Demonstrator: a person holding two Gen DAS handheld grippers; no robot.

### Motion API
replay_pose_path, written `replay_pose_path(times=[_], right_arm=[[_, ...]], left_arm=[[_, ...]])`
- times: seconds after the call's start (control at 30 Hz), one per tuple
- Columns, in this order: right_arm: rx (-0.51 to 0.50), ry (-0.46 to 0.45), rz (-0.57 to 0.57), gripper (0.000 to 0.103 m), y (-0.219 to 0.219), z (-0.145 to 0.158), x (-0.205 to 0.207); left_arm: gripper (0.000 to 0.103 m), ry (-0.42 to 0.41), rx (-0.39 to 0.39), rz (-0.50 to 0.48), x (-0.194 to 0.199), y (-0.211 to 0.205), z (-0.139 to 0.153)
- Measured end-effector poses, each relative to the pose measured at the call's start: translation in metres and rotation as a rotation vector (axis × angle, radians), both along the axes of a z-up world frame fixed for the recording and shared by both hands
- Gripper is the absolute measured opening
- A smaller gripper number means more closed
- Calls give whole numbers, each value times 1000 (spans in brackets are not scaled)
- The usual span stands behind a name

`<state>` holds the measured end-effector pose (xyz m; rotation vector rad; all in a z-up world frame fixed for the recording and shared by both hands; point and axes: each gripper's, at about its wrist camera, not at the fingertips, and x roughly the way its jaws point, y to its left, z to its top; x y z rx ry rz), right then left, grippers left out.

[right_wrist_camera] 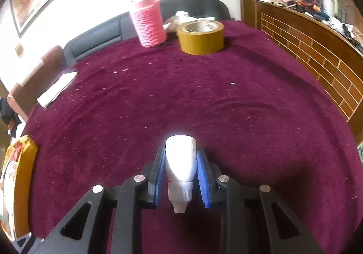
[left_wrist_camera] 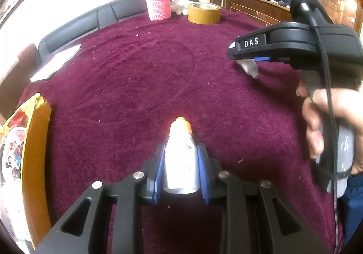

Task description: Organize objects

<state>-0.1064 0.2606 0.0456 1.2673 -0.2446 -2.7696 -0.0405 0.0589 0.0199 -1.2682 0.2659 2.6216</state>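
Observation:
My left gripper (left_wrist_camera: 181, 151) is shut on a small silver-white bottle with an orange cap (left_wrist_camera: 181, 156); its blue pads (left_wrist_camera: 158, 174) press both sides, and the cap points away from me over the maroon tablecloth (left_wrist_camera: 140, 77). My right gripper (right_wrist_camera: 180, 154) is shut on a white squeeze bottle (right_wrist_camera: 181, 158) whose ribbed cap points back toward the camera. The left wrist view shows that right gripper (left_wrist_camera: 240, 58) at upper right, a hand (left_wrist_camera: 326, 117) on its handle and the white bottle (left_wrist_camera: 248, 67) slanting down from its jaws.
A pink knitted-sleeve flask (right_wrist_camera: 148, 23) and a roll of brown tape (right_wrist_camera: 200, 37) stand at the table's far side. A folded white paper (right_wrist_camera: 56, 89) lies at the left edge. A yellow snack bag (left_wrist_camera: 27, 163) sits at near left. A wooden counter (right_wrist_camera: 317, 54) borders the right.

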Motion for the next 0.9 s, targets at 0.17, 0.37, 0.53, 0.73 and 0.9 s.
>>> replay_pose_path(times=[0.17,0.37,0.53,0.73,0.9], right_arm=[[-19,16,73,28,-16,3,7],[-30,35,132,28,-29,8,17],[-44,47,157,28,-32,10,21],[-48,58,170,28,-36,12,25],[-46,66,182,28,-38,12,26]], left_arm=[[26,7,-12,4,0,2,0],[45,5,-19,37,-4,-1,0],[64,-36,39,85,-13,-15,-1],[54,-24,33,69,-9,-11,0],[44,-5,23,54,-7,-6,-1]])
